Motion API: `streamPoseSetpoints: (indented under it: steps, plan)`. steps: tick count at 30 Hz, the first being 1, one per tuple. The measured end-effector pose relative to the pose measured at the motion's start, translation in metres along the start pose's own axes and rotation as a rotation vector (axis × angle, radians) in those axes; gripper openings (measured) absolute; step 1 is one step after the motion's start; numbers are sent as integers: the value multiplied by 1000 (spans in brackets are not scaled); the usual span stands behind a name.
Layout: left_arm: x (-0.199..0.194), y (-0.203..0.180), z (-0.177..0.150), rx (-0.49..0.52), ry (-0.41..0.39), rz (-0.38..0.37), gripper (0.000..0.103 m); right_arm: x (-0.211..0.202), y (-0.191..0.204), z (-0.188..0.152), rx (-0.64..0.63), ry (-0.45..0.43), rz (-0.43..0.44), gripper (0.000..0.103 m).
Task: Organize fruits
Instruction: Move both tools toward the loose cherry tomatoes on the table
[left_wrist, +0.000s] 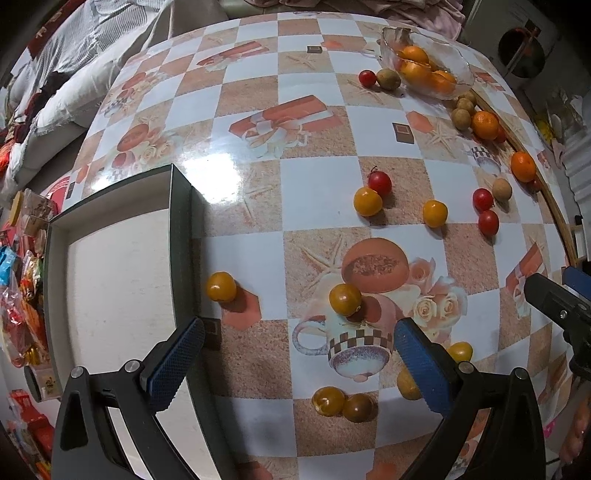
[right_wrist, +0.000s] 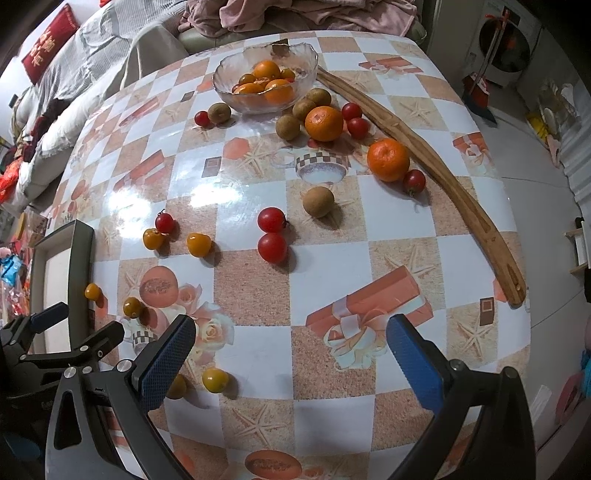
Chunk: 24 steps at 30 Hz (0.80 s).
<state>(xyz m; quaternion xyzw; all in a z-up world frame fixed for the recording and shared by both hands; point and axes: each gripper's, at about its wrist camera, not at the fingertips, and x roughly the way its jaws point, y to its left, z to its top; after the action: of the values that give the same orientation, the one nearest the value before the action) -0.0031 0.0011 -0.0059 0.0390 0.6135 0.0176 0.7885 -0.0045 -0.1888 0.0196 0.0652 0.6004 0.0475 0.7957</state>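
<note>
Small fruits lie scattered on a checkered tablecloth. My left gripper (left_wrist: 299, 347) is open and empty, above the table just right of a dark-rimmed empty box (left_wrist: 118, 280); a yellow tomato (left_wrist: 345, 299) lies just beyond its fingers. My right gripper (right_wrist: 291, 350) is open and empty over the cloth near the front edge. Two red tomatoes (right_wrist: 272, 232) lie ahead of it, a brown fruit (right_wrist: 318, 201) and two oranges (right_wrist: 388, 159) farther back. A glass bowl (right_wrist: 266, 79) at the far side holds oranges.
A long wooden stick (right_wrist: 436, 162) lies along the table's right side. The left gripper (right_wrist: 70, 339) shows at the right wrist view's lower left. Bedding and cushions (right_wrist: 74, 74) lie beyond the table, snack packets (left_wrist: 22, 295) on the left.
</note>
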Motion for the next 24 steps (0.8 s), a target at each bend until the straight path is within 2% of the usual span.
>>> streamPoseSetpoints:
  steps: [6, 20, 22, 24]
  plan:
    - [5, -8, 1, 28, -10, 10, 103, 8, -4, 2, -6, -5, -37, 103]
    - [24, -28, 9, 58, -20, 6, 103, 30, -11, 18, -25, -35, 2, 102]
    - [26, -31, 8, 57, -25, -1, 103, 33, -8, 21, -37, -48, 8, 100]
    - [26, -36, 7, 62, -33, -4, 103, 36, -5, 23, -54, -44, 5, 91]
